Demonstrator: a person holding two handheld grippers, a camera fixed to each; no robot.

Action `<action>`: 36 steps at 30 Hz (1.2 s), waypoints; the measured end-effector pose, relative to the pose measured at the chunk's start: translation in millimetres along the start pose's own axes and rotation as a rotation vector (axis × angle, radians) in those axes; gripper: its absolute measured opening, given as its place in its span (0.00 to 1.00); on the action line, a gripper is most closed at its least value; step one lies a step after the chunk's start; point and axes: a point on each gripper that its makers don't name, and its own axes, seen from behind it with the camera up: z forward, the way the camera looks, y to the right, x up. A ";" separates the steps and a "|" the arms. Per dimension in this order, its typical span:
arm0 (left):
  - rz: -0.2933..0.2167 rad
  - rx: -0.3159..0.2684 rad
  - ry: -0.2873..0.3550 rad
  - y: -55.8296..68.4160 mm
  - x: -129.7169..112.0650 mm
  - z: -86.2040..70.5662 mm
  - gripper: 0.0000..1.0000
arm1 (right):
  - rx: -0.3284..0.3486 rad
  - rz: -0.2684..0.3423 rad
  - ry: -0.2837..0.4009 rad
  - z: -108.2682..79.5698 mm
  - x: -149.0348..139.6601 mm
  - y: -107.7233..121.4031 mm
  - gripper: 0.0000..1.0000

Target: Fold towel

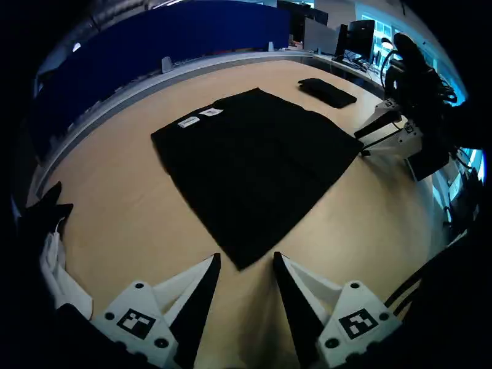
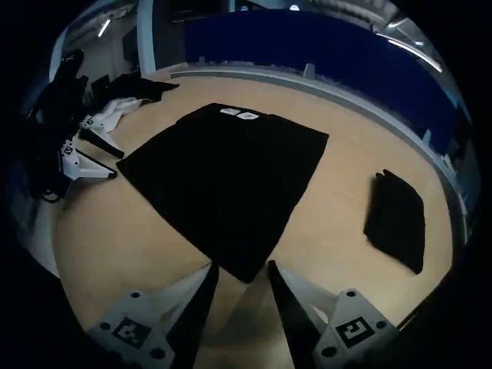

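Observation:
A black towel (image 1: 252, 166) lies flat on the light wooden table, with two white labels (image 1: 200, 117) near its far-left edge. My left gripper (image 1: 246, 261) is open, its fingertips on either side of the towel's near corner, just above the table. In the right gripper view the same towel (image 2: 230, 178) spreads out ahead, and my right gripper (image 2: 242, 269) is open around another corner. The right gripper (image 1: 372, 138) also appears across the towel in the left gripper view. The left gripper (image 2: 104, 163) shows at the towel's far-left corner in the right gripper view.
A second black cloth, folded (image 2: 396, 218), lies to the right on the table (image 2: 332, 203); it is also seen at the far side (image 1: 326, 91). A white cloth (image 2: 114, 111) and dark items lie at the table's left end. A blue partition (image 1: 172, 37) runs along the back.

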 end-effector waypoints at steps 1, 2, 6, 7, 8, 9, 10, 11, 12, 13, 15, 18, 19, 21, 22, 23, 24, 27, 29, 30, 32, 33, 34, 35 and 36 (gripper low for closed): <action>0.000 -0.001 0.000 0.5 0.1 1.0 0.59 | 0.001 -0.001 0.001 0.0 0.1 -0.5 0.54; 0.001 -0.002 -0.001 1.0 0.2 2.0 0.58 | 0.001 -0.001 0.002 0.1 0.2 -1.0 0.50; 0.002 -0.003 -0.002 3.4 1.1 4.7 0.51 | 0.002 0.001 0.004 0.0 1.3 -2.2 0.44; 0.002 -0.004 -0.002 4.2 1.3 4.9 0.49 | 0.000 0.002 0.003 0.1 1.5 -1.9 0.42; 0.003 -0.006 -0.003 5.0 1.6 5.0 0.47 | -0.001 0.003 0.003 0.2 1.7 -1.5 0.39; 0.004 -0.007 -0.003 5.8 1.8 5.0 0.45 | -0.002 0.004 0.002 0.3 1.8 -1.1 0.34; 0.005 -0.007 -0.005 6.3 1.9 4.7 0.42 | -0.004 0.004 0.003 0.6 1.7 -0.7 0.30; 0.005 -0.008 -0.006 6.8 2.1 4.4 0.40 | -0.006 0.004 0.003 0.9 1.5 -0.2 0.26; 0.005 -0.009 -0.008 7.2 2.2 4.1 0.38 | -0.008 0.005 0.003 1.2 1.4 0.1 0.23; 0.004 -0.007 -0.009 7.3 2.1 4.0 0.36 | -0.008 0.007 0.003 1.2 1.3 -0.1 0.23; 0.002 -0.003 -0.011 7.0 2.0 3.9 0.30 | -0.008 0.011 0.002 1.2 1.1 -0.5 0.22; -0.021 0.022 -0.010 2.7 2.4 3.8 0.18 | -0.010 0.021 -0.002 0.9 1.3 -0.1 0.20; -0.031 0.024 -0.010 2.4 2.4 3.6 0.14 | -0.009 0.024 -0.004 0.7 1.1 -0.2 0.19; -0.050 0.029 -0.008 1.7 2.6 3.0 0.10 | -0.008 0.029 -0.007 0.2 0.7 -0.5 0.19; -0.054 0.029 -0.007 2.0 2.7 2.7 0.10 | -0.006 0.030 -0.009 -0.4 0.3 -0.6 0.18; -0.058 0.029 -0.006 2.2 2.8 2.3 0.10 | -0.005 0.032 -0.011 -1.0 -0.1 -0.7 0.18; -0.061 0.028 -0.005 2.6 3.0 2.0 0.09 | -0.004 0.033 -0.013 -1.6 -0.5 -0.8 0.18; -0.067 0.014 -0.005 6.9 3.6 0.9 0.09 | -0.004 0.033 -0.017 -3.4 -1.0 -0.2 0.18; -0.072 0.002 -0.005 10.7 3.9 0.4 0.09 | -0.011 0.030 -0.016 -4.5 -0.5 1.8 0.17; -0.074 -0.002 -0.004 12.2 4.2 0.0 0.09 | -0.014 0.029 -0.016 -5.0 0.0 2.7 0.17; -0.078 -0.001 0.001 13.0 6.1 -1.1 0.08 | -0.016 0.030 -0.012 -6.7 2.3 4.4 0.17; -0.081 0.000 0.004 13.3 7.1 -1.9 0.08 | -0.017 0.030 -0.010 -7.6 3.5 5.1 0.17; -0.085 0.000 0.008 13.4 8.9 -3.5 0.08 | -0.017 0.031 -0.008 -8.9 5.3 5.7 0.17; -0.090 0.001 0.013 13.5 10.9 -5.3 0.08 | -0.018 0.032 -0.005 -10.4 7.2 6.4 0.17; -0.095 0.001 0.017 13.6 12.6 -6.9 0.08 | -0.018 0.034 -0.003 -11.8 9.1 6.9 0.17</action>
